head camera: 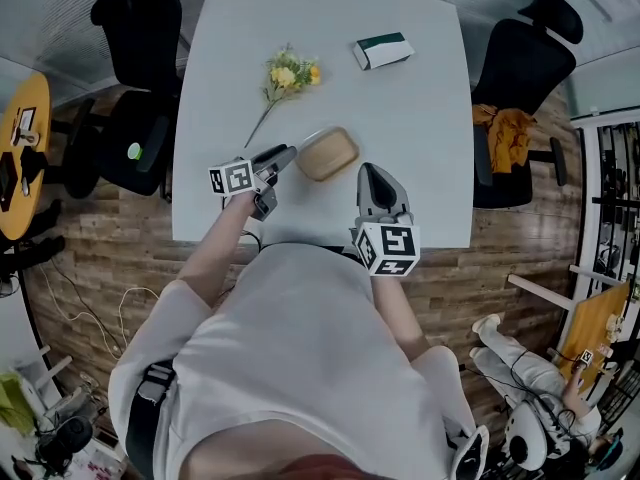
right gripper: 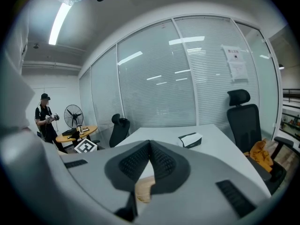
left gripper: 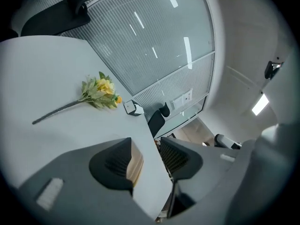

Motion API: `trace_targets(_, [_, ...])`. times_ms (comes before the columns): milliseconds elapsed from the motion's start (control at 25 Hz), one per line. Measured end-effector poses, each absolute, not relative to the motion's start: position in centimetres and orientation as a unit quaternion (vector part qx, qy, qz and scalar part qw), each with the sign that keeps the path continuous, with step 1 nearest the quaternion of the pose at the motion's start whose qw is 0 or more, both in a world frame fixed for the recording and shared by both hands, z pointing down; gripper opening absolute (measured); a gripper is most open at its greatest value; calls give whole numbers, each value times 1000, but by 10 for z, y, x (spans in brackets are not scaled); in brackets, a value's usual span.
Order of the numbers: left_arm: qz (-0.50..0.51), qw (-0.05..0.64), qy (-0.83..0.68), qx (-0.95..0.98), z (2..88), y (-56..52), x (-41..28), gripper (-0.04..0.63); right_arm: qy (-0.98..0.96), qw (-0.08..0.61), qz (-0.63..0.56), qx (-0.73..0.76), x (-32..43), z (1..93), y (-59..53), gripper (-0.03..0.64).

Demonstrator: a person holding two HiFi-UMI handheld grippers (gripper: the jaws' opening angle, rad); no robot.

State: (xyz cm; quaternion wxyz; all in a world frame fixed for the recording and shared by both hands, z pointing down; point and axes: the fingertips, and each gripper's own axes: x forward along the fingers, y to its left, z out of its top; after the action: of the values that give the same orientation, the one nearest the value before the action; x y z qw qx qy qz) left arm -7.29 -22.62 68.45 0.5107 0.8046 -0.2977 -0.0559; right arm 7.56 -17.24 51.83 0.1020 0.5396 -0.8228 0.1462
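A tan wooden block (head camera: 328,154) with rounded corners lies near the front of the white table (head camera: 420,138). My left gripper (head camera: 286,155) points at the block's left end with its jaws apart. In the left gripper view the left gripper (left gripper: 145,156) is open, and the block's edge (left gripper: 136,165) shows just beside the left finger. My right gripper (head camera: 373,176) hovers just right of the block. In the right gripper view the right gripper (right gripper: 150,148) has its jaws pressed together with nothing between them, and the block (right gripper: 144,190) shows below them.
A yellow flower (head camera: 285,74) with a long stem lies on the far left of the table, and a green-and-white box (head camera: 382,50) sits at the far right. Black office chairs (head camera: 140,38) stand at both sides, the right one (head camera: 520,68) with an orange cloth (head camera: 505,128).
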Motion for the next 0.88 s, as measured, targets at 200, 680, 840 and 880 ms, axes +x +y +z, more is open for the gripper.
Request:
trace_targets(200, [-62, 546, -292, 783, 704, -233, -75, 184, -821, 106, 153, 539, 76, 524, -176, 8])
trace_targets(680, [-85, 617, -285, 729, 754, -239, -81, 196, -815, 119, 167, 543, 78, 538, -183, 8])
trace_targets(840, [-82, 624, -274, 727, 762, -241, -77, 196, -815, 125, 170, 539, 75, 541, -186, 8])
trace_targets(880, [-82, 626, -274, 725, 765, -242, -77, 196, -816, 126, 170, 538, 75, 542, -186, 8])
